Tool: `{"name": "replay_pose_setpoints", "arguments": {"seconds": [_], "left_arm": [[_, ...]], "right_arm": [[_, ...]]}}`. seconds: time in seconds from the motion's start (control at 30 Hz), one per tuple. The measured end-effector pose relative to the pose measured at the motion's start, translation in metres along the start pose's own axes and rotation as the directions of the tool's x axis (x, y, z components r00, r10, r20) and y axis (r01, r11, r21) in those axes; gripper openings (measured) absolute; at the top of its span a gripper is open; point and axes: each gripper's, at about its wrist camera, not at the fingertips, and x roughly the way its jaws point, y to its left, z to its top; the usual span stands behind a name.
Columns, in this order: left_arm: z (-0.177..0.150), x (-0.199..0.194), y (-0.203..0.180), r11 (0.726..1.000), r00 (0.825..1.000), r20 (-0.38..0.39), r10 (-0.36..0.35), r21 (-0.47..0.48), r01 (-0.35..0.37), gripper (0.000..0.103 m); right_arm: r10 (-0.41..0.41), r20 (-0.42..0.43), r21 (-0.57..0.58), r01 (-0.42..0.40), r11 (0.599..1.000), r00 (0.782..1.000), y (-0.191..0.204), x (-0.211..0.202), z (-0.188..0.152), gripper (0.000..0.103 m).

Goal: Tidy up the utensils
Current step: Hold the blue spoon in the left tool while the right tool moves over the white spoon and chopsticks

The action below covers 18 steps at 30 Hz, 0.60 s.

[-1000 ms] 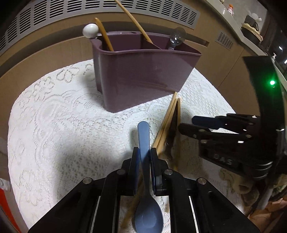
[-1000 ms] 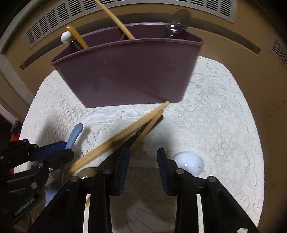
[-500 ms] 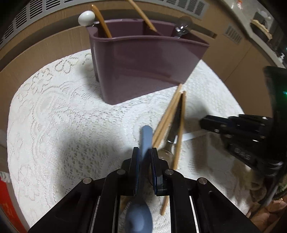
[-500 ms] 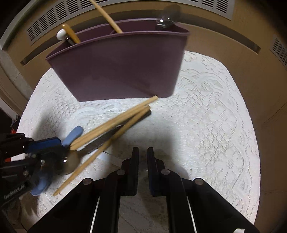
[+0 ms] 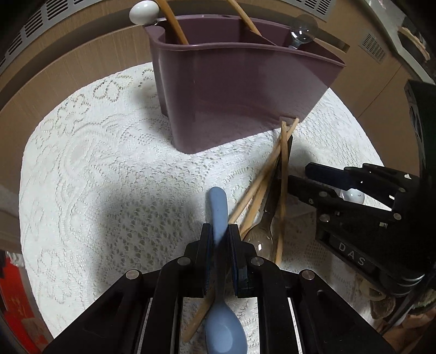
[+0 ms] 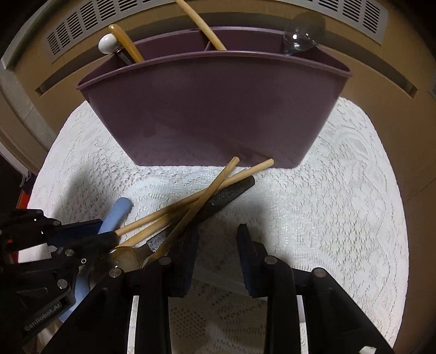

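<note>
My left gripper (image 5: 220,231) is shut on a blue spoon (image 5: 218,212), handle pointing forward, bowl back under the gripper. A purple utensil caddy (image 5: 239,89) stands ahead on the lace cloth; it holds wooden sticks, a white-knobbed utensil (image 5: 141,11) and a metal spoon (image 5: 301,31). Wooden chopsticks (image 5: 283,174) and a black-handled metal spoon (image 5: 261,237) lie crossed to the right of the blue spoon. My right gripper (image 6: 216,234) is open and empty just right of that pile (image 6: 207,196); it also shows in the left wrist view (image 5: 308,177).
A white lace cloth (image 5: 95,168) covers the round table. A small white rounded object (image 5: 353,195) lies behind the right gripper's fingers. Wooden cabinet fronts with vent grilles (image 6: 81,30) stand behind the caddy (image 6: 218,109).
My right gripper was open, shut half a second ago, and is open again, now closer to the caddy. The left gripper still holds the blue spoon and has moved slightly forward.
</note>
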Motion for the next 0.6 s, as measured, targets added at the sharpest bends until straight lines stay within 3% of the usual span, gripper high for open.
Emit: {"name": "replay_pose_setpoints", "arguments": {"seconds": [0.23,0.37,0.6], "left_arm": [[0.002,0.003,-0.023,0.998,0.999,-0.022,-0.047,0.034,0.047,0.013],[0.005,0.005,-0.039,0.995,0.996,-0.039,-0.078,0.065,0.08,0.013],[0.005,0.006,-0.056,0.991,0.997,-0.051,-0.061,0.113,0.066,0.013]], "right_arm": [[-0.041,-0.003,0.037,0.041,0.998,0.999,-0.045,-0.011,-0.021,0.027],[-0.064,-0.009,0.072,0.064,0.995,0.998,-0.071,-0.023,-0.036,0.021],[-0.041,0.013,0.075,0.04,0.996,0.999,-0.068,-0.038,-0.037,0.02]]}}
